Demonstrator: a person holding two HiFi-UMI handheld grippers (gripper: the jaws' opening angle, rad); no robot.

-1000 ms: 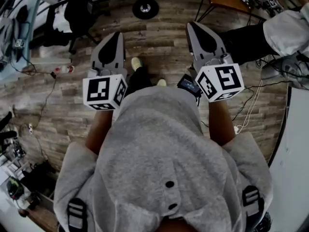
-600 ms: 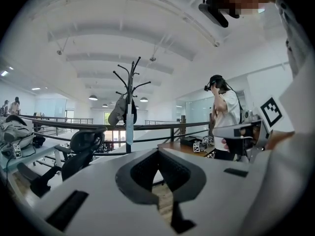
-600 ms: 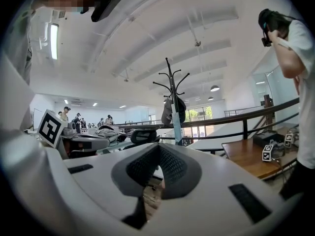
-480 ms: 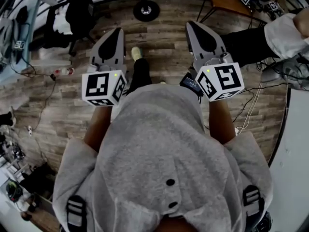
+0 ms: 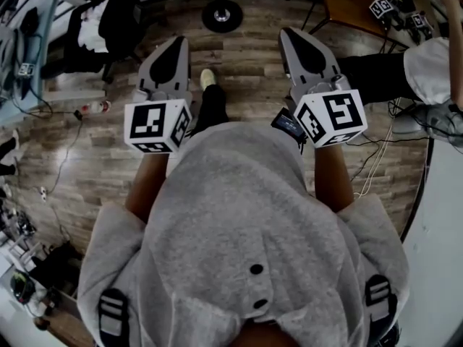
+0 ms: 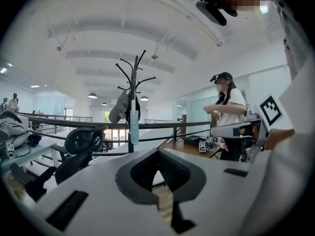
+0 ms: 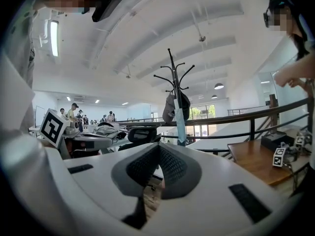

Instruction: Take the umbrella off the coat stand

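A black coat stand (image 6: 132,77) (image 7: 173,73) rises some way ahead of both grippers, in front of a railing. A slim pale blue folded umbrella (image 6: 134,127) (image 7: 180,122) hangs from it, beside a grey bag-like item (image 6: 119,111). In the head view only the stand's round base (image 5: 221,14) shows on the wooden floor at the top. My left gripper (image 5: 176,42) (image 6: 158,152) and right gripper (image 5: 291,35) (image 7: 158,146) are held side by side, pointing towards the stand. Both are shut and hold nothing.
A black office chair (image 6: 81,141) (image 5: 108,20) stands left of the stand. A wooden table (image 7: 256,161) with marker cubes is at the right, with another person (image 6: 229,112) by it. Cables (image 5: 376,165) trail over the floor at the right.
I have stepped forward, one foot now further ahead between the grippers. Both grippers have moved a little closer to the stand, still shut. The person at the right has shifted.
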